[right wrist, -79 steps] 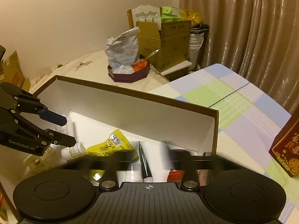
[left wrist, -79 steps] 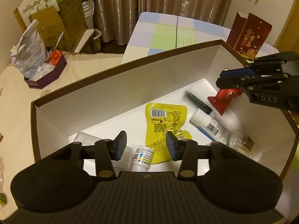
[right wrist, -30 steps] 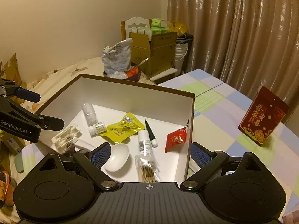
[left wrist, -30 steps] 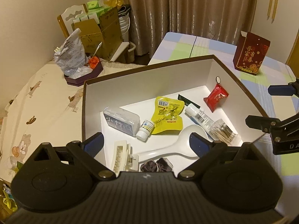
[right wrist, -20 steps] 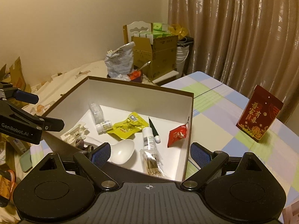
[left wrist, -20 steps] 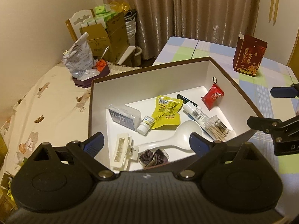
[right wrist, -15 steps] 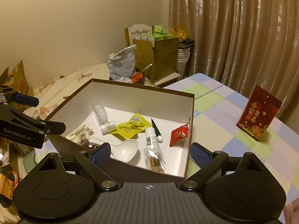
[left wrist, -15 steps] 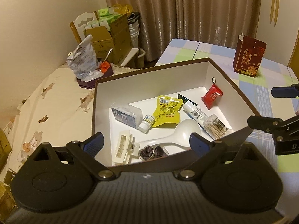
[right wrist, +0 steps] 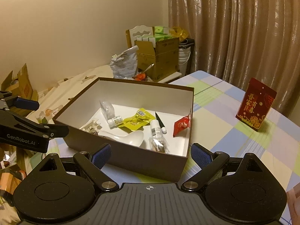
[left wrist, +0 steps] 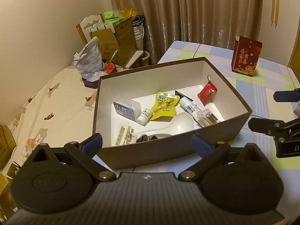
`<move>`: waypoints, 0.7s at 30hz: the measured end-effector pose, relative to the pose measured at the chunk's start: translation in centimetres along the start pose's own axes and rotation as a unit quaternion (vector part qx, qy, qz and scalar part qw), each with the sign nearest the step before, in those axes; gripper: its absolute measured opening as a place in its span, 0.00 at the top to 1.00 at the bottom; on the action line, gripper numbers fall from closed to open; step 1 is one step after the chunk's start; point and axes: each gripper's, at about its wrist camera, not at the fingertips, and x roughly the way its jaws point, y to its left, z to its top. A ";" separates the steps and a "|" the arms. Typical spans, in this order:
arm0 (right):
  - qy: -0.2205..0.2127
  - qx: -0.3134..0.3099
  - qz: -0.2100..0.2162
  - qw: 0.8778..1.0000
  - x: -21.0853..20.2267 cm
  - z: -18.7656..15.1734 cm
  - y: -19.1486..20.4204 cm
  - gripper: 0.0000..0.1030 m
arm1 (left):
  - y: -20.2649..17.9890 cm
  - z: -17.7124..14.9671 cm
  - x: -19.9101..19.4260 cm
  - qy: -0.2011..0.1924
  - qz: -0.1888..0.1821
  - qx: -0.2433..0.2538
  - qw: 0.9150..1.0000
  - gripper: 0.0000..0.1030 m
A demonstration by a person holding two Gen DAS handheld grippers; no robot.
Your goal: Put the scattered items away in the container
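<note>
A brown box with white inside [left wrist: 168,151] [right wrist: 131,161] stands on the checked table. In it lie a yellow pouch [left wrist: 166,105] [right wrist: 136,121], a red sachet [left wrist: 207,92] [right wrist: 181,125], a white spoon [left wrist: 180,124] [right wrist: 129,136], a small white bottle [left wrist: 144,115] [right wrist: 115,121], a tube [left wrist: 189,106] [right wrist: 156,129], cotton swabs [left wrist: 208,119], a clear case [left wrist: 126,108] and a hair clip [left wrist: 122,134]. My left gripper [left wrist: 147,145] [right wrist: 32,115] is open and empty, just before the box's near wall. My right gripper [right wrist: 150,154] [left wrist: 270,110] is open and empty too, at the box's right.
A red gift bag [left wrist: 245,56] [right wrist: 256,104] stands on the table beyond the box. Behind the table are cardboard boxes [left wrist: 114,41], a white chair, a crumpled foil bag [left wrist: 88,60] and curtains. A patterned cloth [left wrist: 46,108] covers the surface at left.
Both grippers have pulled back and up out of the box and opened wide; the red sachet that hung at the right gripper now lies in the box.
</note>
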 end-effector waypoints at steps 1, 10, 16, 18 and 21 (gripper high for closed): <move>0.000 -0.001 0.001 1.000 -0.2 -0.1 0.1 0.06 | -0.1 -0.1 -0.2 0.000 0.001 -0.001 1.000 0.03; 0.000 -0.011 -0.002 1.000 -1.7 -0.9 0.4 0.06 | -1.0 -1.1 -1.8 -0.006 0.012 -0.004 1.000 0.01; -0.002 -0.022 0.000 1.000 -2.8 -1.5 0.7 0.06 | -1.6 -1.7 -2.9 -0.008 0.010 -0.006 1.000 0.01; -0.003 -0.026 0.001 1.000 -3.2 -1.7 0.8 0.06 | -1.8 -1.9 -3.2 -0.008 0.011 -0.007 1.000 0.01; -0.003 -0.033 0.003 0.999 -3.7 -1.9 0.8 0.06 | -2.1 -2.2 -3.7 -0.009 0.012 -0.010 1.000 0.01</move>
